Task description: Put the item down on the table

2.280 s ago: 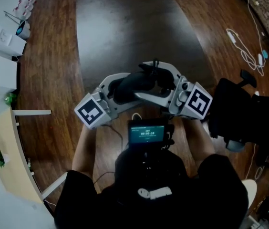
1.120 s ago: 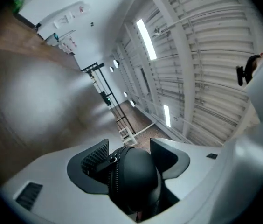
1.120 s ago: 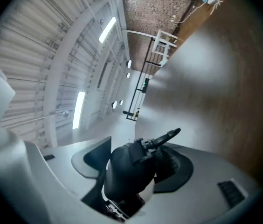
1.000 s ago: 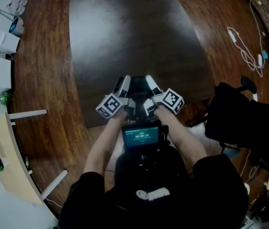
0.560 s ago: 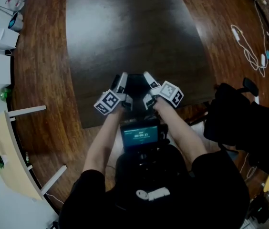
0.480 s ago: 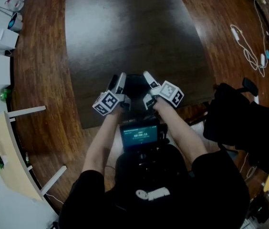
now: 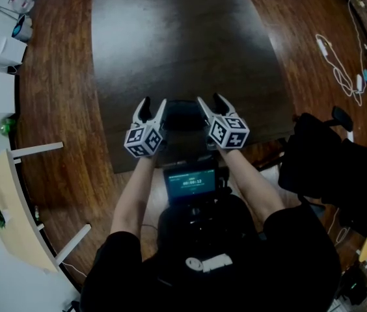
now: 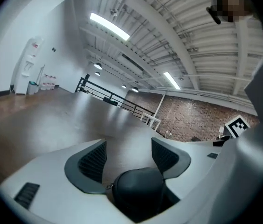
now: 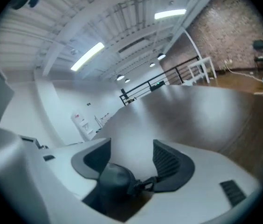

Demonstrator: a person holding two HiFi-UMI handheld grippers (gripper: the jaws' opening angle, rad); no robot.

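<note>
Finding one: the item, a dark zip case (image 7: 182, 114), lies at the 6 o'clock edge of the dark table (image 7: 177, 38), just in from the near rim. From the head view I judge that it rests on the tabletop, though the contact underneath cannot be seen.

Finding two: my left gripper (image 7: 153, 103) stands at the case's 9 o'clock and my right gripper (image 7: 211, 99) at its 3 o'clock, both just beside it and pointing toward 12 o'clock.

Finding three, left gripper view: the jaws are wide apart and have just been opening. Bare tabletop shows between the ribbed pads (image 8: 94, 160). The rounded end of the case sits low at 6 o'clock, down by the jaw roots, and neither pad presses on it.

Finding four, right gripper view: the jaws are also apart, though they have just closed in a little. The case sits low at about 7 o'clock, close against the root of the left-hand jaw, with its zip pull (image 9: 143, 185) lying toward the other jaw. I cannot tell whether the case touches that jaw root. The pad faces themselves are clear of it.

Assessment: the set-down looks done, or all but done, since the case is on the table and neither gripper clamps it. What appears to be left is drawing both grippers back toward 6 o'clock without the right jaw catching the zip pull and dragging the case off the edge.
</note>
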